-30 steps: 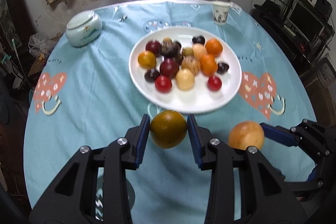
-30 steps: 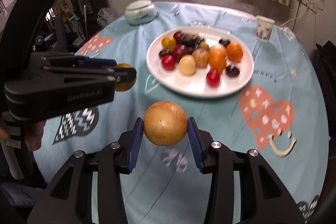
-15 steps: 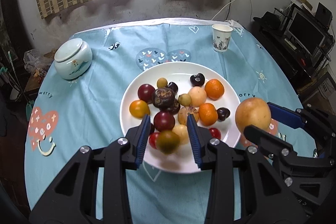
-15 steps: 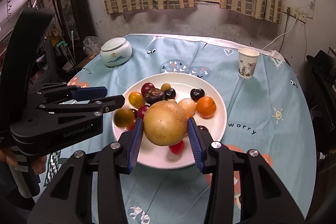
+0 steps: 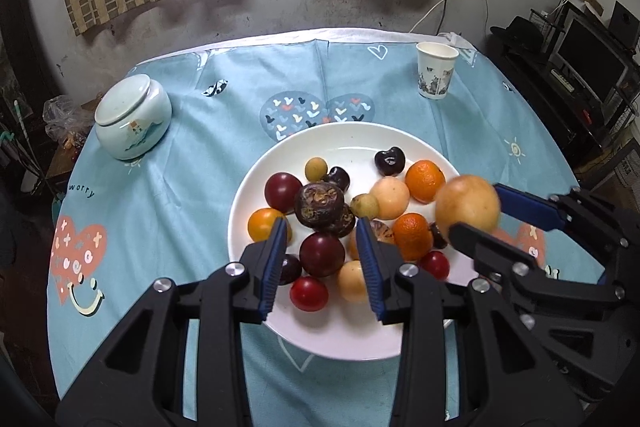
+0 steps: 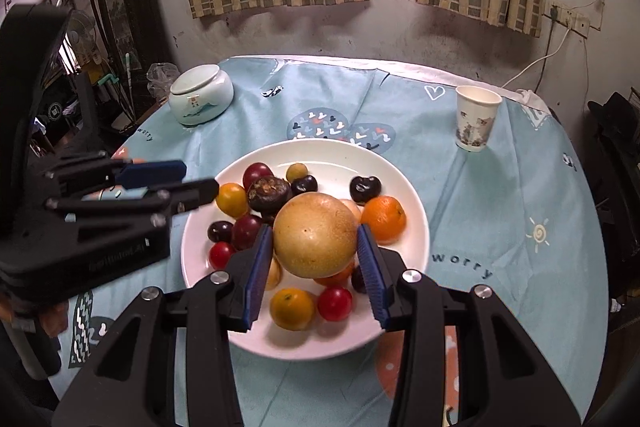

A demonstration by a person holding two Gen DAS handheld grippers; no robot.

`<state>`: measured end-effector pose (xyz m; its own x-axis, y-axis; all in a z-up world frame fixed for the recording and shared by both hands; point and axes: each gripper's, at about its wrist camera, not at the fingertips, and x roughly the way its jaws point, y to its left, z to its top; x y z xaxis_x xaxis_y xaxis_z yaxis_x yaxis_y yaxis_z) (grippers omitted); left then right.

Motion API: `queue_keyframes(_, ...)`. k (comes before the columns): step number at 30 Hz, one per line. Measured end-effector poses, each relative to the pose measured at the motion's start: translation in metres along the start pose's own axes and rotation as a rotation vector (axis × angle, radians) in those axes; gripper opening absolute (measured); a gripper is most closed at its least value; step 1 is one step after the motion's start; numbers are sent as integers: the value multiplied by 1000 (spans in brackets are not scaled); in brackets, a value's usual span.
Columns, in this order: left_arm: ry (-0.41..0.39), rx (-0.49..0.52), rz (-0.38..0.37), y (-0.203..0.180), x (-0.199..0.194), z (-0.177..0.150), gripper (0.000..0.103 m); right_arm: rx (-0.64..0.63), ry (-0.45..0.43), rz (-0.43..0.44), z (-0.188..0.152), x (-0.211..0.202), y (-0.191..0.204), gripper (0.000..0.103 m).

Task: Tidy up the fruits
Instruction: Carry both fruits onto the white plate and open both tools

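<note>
A white plate (image 5: 352, 143) (image 6: 332, 155) on the blue tablecloth holds several small fruits: plums, oranges, cherry tomatoes. My right gripper (image 6: 316, 231) (image 5: 474, 207) is shut on a large yellow-brown round fruit (image 6: 316, 235) (image 5: 466, 203), held just above the plate's middle. My left gripper (image 5: 322, 227) (image 6: 200, 179) hangs over the plate's left side, jaws apart with nothing between them; only a dark plum (image 5: 322, 253) on the plate shows through the gap. An orange-yellow fruit (image 6: 292, 309) lies at the plate's near edge.
A pale lidded ceramic jar (image 5: 132, 119) (image 6: 200, 95) stands at the table's back left. A paper cup (image 5: 436, 75) (image 6: 476, 123) stands at the back right. Dark shelves with electronics (image 5: 592, 63) line the right side beyond the round table's edge.
Both grippers moved forward from the bare cloth to over the plate. The orange-green fruit slipped out of the left jaws and is gone from them. The right keeps its big fruit.
</note>
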<state>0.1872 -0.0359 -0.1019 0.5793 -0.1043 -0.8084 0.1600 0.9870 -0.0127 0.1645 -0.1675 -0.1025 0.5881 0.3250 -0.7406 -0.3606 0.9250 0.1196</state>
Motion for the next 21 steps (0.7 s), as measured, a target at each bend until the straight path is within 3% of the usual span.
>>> queue_keyframes(3,8,3,17,-1,7,-1,28,-25,7,-10,5,10,7,43)
queue_keyframes(15,23,-12,56,6,28,5,28,1,5,-32,19,21,-13,43)
queue_keyframes(21,31,-52,82,22,29,5,30,-23,82,-36,22,50,-6,44)
